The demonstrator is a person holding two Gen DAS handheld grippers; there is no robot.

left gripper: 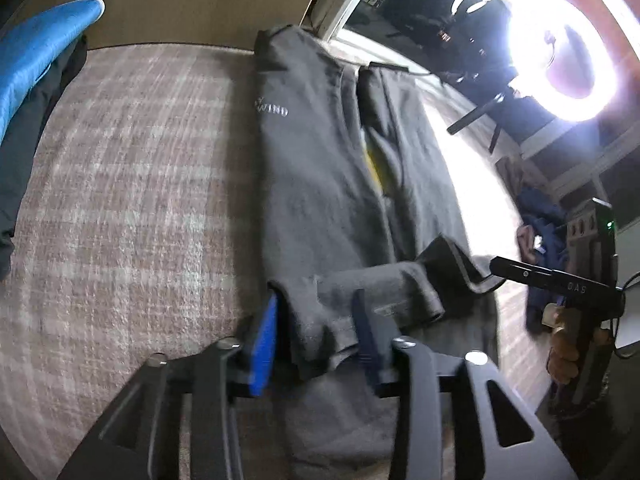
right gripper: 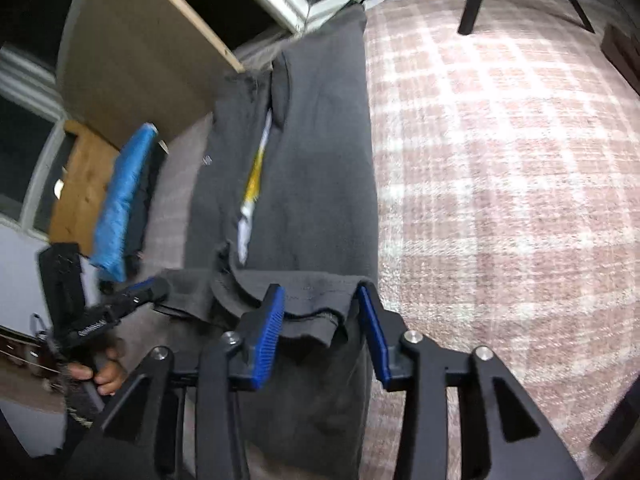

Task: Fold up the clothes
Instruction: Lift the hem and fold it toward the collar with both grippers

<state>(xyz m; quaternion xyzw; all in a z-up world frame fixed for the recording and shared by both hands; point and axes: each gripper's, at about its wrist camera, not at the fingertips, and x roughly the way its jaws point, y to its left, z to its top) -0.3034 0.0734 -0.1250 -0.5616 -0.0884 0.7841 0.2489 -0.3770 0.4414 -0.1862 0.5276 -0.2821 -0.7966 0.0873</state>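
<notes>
The left gripper (left gripper: 316,332) stands open around the near hem of the dark grey garment (left gripper: 320,168), which lies lengthwise on the checked rug (left gripper: 120,184). The right gripper (right gripper: 326,320) is likewise open astride the hem. To finish this fold well, lift both clear together without dragging the edge.

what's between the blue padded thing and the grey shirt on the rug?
Bare plaid rug only. The left wrist view shows an open stretch between the blue padded item and the grey shirt; the right wrist view shows that same gap narrower.
</notes>
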